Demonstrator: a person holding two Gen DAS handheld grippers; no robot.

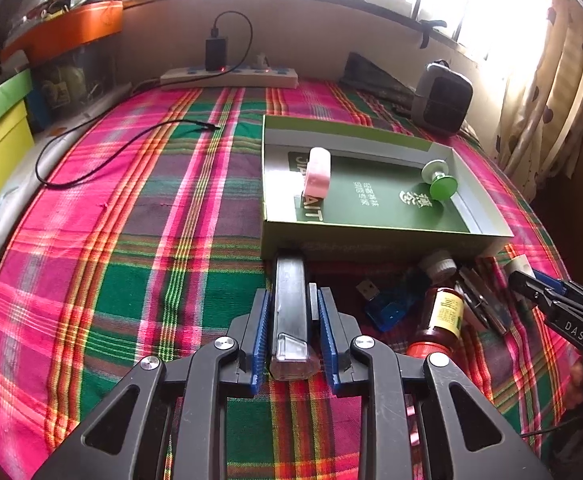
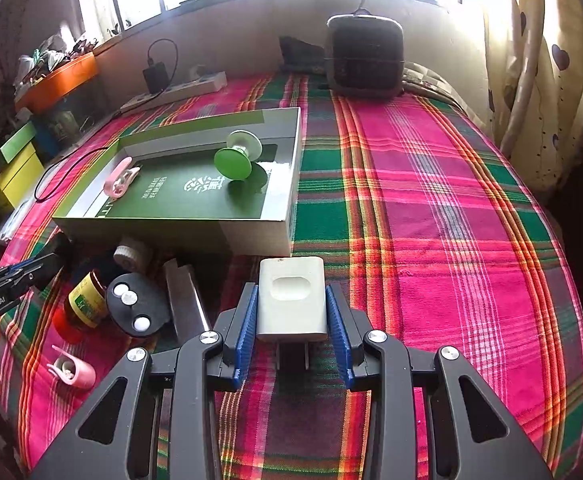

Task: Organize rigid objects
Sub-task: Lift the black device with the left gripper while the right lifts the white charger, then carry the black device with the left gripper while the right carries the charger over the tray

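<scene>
Taking the green box [image 1: 371, 240] on the plaid cloth [image 1: 131, 240] as my mark, I start on its left: my left gripper [image 1: 293, 320] sits just before the box's near wall, by its left corner, and its blue pads are clamped on a long dark bar with a clear end [image 1: 291, 312], which runs forward between the jaws until its far end nearly meets the box wall. Just right of that, on the cloth in front of the box, lie a blue USB stick [image 1: 387, 304], a brown bottle with a red cap and yellow label [image 1: 443, 320], a white ribbed cap [image 1: 439, 262] and a round black disc with white dots [image 2: 137, 310]; a pink clip [image 2: 73, 372] lies nearer to me. Inside the box, a pink clip [image 1: 317, 174] rests at the left end and a green suction-cup piece [image 1: 439, 180] lies tilted at the right end, apart from each other on the green printed floor. Farther right, before the box's right corner, my right gripper [image 2: 291, 316] is closed on a white charger block [image 2: 292, 300], held between the pads with its metal prongs pointing back toward me, near the box's front wall but not touching it.
</scene>
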